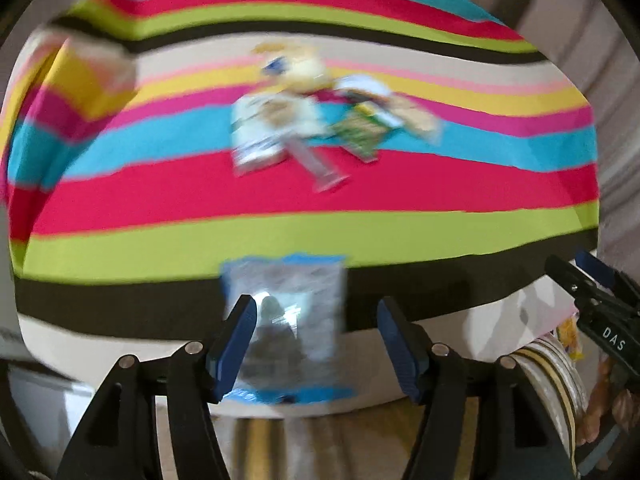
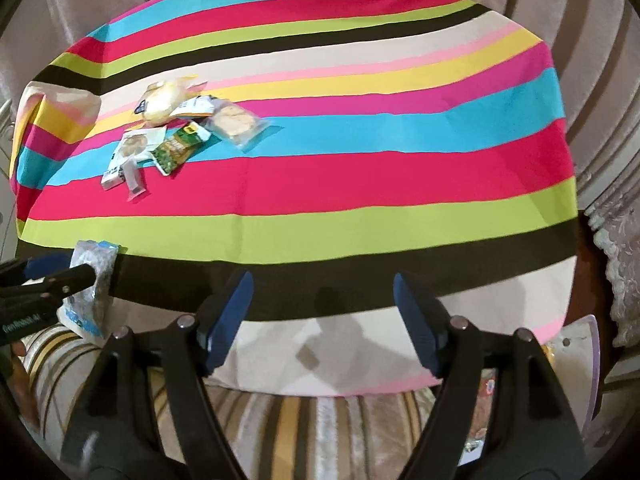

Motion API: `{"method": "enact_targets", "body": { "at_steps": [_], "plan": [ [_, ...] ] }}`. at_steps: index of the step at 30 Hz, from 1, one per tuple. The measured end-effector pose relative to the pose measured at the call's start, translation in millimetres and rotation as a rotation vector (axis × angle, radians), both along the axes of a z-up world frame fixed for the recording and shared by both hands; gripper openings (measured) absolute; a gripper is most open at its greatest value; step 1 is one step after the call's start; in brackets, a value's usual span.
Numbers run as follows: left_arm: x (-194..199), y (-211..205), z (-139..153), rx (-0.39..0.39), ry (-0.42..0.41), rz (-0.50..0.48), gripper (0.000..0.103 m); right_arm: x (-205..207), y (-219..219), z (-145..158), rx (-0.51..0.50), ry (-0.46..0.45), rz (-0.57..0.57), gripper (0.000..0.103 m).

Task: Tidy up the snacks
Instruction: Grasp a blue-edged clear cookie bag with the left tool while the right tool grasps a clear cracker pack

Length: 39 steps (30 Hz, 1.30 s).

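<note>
The left gripper (image 1: 316,344) carries a clear plastic snack packet with blue sealed ends (image 1: 286,320) above the near edge of the striped-cloth surface (image 1: 360,236); the left wrist view is motion-blurred and shows the jaws set wide with the packet lying between them, so whether they pinch it cannot be told there, but the right wrist view shows a dark finger (image 2: 76,276) pressed across the packet's (image 2: 94,280) middle, which suggests a light grip on one side. The right gripper (image 2: 322,316) hangs empty over the near edge, jaws apart. The step in hand appears to be carrying this packet towards the loose heap of snack packets (image 2: 180,128) at the far left of the surface. To do it well, the packet should be kept level and brought in low, then set down just beside the heap rather than on top of it, so that the overlapping wrappers are not pushed about; the grip ought to be confirmed as secure before the reach, since crinkled film slips easily. The carried packet is translucent and glossy, with dark contents faintly visible; its print is too blurred to read. The heap holds a pale round bun in clear wrap, a green packet, white packets and a clear-wrapped biscuit, several overlapping.
</note>
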<state>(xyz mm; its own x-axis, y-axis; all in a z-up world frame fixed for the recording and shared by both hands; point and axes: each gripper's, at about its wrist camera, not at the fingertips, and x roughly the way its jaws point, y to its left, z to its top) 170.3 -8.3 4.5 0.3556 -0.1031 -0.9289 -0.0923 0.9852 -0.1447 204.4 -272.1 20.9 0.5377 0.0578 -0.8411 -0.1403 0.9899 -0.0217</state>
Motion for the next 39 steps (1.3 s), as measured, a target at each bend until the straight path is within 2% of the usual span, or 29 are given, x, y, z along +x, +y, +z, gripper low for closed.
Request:
{"method": "enact_targets", "body": {
  "at_steps": [6,10,13,20,23,29,35,37,39],
  "plan": [
    [-1.9,34.0,-19.2,-0.107,0.078,0.051,0.064,13.2,24.9,-5.6,-0.001,0.009,0.052,0.078],
    [3.0,21.0,-22.0,-0.071,0.094,0.0,0.064,24.8,42.0,-8.5,-0.015,0.006,0.095,0.08],
    [8.4,10.3,-21.9,-0.033,0.094,-0.039,0.068,39.2,51.7,-9.6,-0.028,-0.009,0.11,0.08],
    [7.5,-4.6,-21.9,0.022,0.082,-0.099,0.066,81.5,72.0,-12.9,-0.079,-0.047,0.145,0.08],
    [8.5,-4.7,-20.2,-0.012,0.079,-0.101,0.066,97.2,77.1,-13.2,-0.091,-0.063,0.168,0.081],
    [12.9,-7.6,-24.3,-0.003,0.091,-0.123,0.07,128.2,92.5,-18.6,-0.146,-0.071,0.24,0.082],
    [10.6,9.1,-22.1,-0.097,0.084,-0.08,0.072,154.2,110.5,-35.0,-0.188,-0.035,0.339,0.083],
    [9.2,9.0,-20.0,-0.096,0.081,-0.081,0.072,160.2,114.1,-38.7,-0.187,-0.028,0.358,0.082],
    [9.8,2.7,-19.1,-0.06,0.082,-0.103,0.072,166.7,115.5,-41.6,-0.167,-0.017,0.361,0.082]
  ]
}}
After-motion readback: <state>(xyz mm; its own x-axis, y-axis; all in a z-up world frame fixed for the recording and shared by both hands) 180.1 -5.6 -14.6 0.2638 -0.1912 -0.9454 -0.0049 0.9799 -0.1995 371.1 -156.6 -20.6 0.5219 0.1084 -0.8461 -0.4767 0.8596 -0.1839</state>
